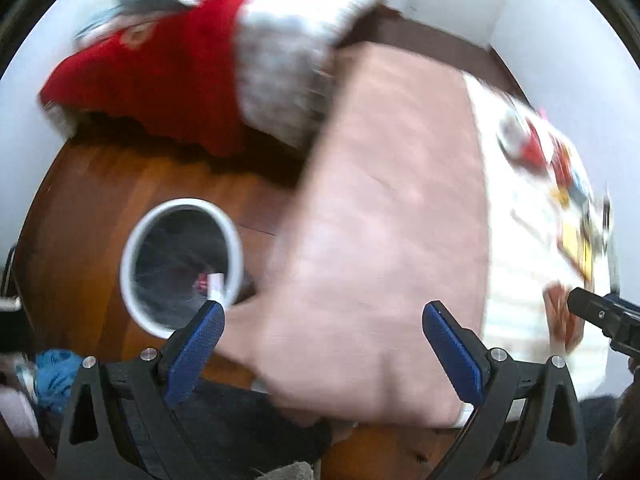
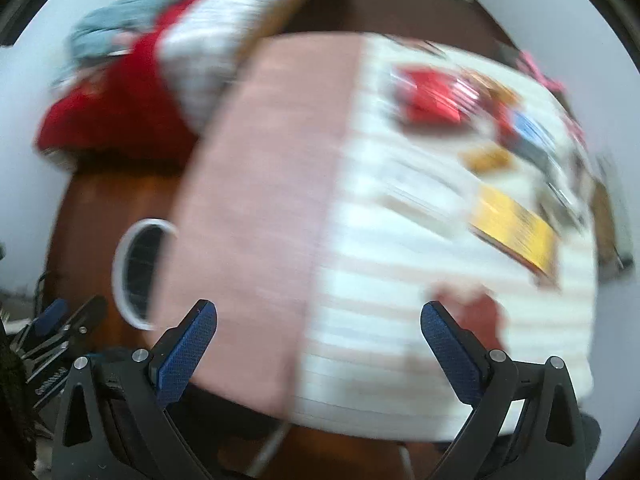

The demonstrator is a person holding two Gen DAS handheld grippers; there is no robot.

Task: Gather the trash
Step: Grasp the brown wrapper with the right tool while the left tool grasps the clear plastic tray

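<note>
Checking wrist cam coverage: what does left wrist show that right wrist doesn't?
Left wrist only: the inside of the white bin, whole rim in view, with a pink and white scrap at the bottom; also a blue item on the floor.

Right wrist only: the yellow packet seen large on the striped cloth; here the bin is half hidden.

Both: the pink cover, red blanket, red wrapper, and an open, empty gripper.

Wooden floor (image 1: 100, 208) holds a white-rimmed bin (image 1: 182, 268) left of a pink-and-white striped mattress (image 2: 380, 280) strewn with blurred wrappers (image 2: 516, 232) far right.
</note>
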